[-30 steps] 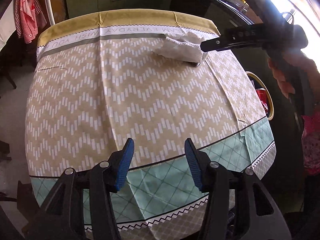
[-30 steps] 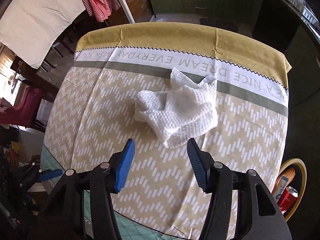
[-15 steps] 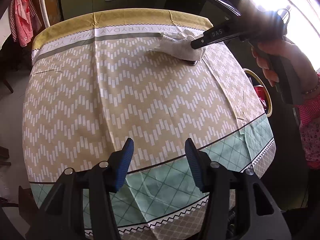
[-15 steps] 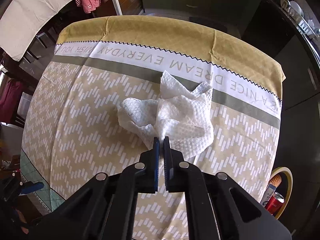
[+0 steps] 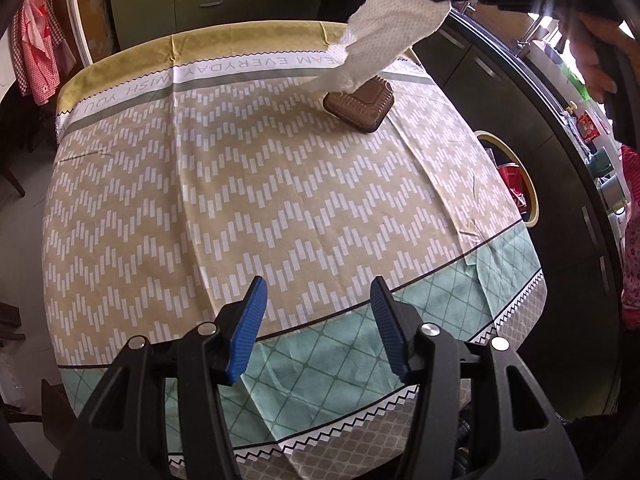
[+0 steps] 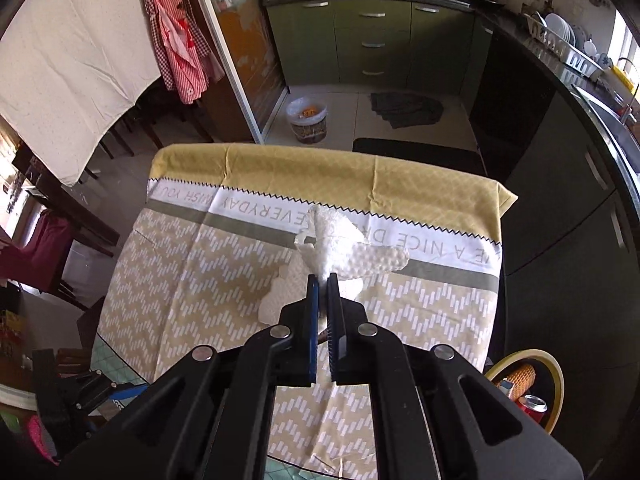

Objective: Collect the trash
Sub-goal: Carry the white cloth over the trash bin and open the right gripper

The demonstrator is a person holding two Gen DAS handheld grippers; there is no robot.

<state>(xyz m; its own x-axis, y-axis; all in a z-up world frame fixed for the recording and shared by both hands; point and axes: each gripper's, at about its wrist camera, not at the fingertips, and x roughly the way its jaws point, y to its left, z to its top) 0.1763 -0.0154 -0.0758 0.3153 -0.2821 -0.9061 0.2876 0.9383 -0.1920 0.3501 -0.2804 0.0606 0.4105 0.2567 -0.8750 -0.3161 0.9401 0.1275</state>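
While our right gripper (image 6: 322,280) stays clenched on the paper towel (image 5: 384,28), lifted clear at the table's twelve o'clock edge, we should swing it smoothly to the yellow-rimmed bin (image 6: 554,384) at four o'clock. Our left gripper (image 5: 316,320) hangs released, empty. Soft, dimpled paper trails toward a ridged brown tray (image 5: 358,106) on the tablecloth (image 5: 240,200).

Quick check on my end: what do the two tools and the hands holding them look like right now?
Both match: matte black plastic frames with silver rivets, and ribbed blue pads on the fingers. The left tool shows its pads clearly in its own view; the right tool has the same blue pads. In the left view, the right hand grips a black handle; a pink patterned garment is below it. No cables visible.
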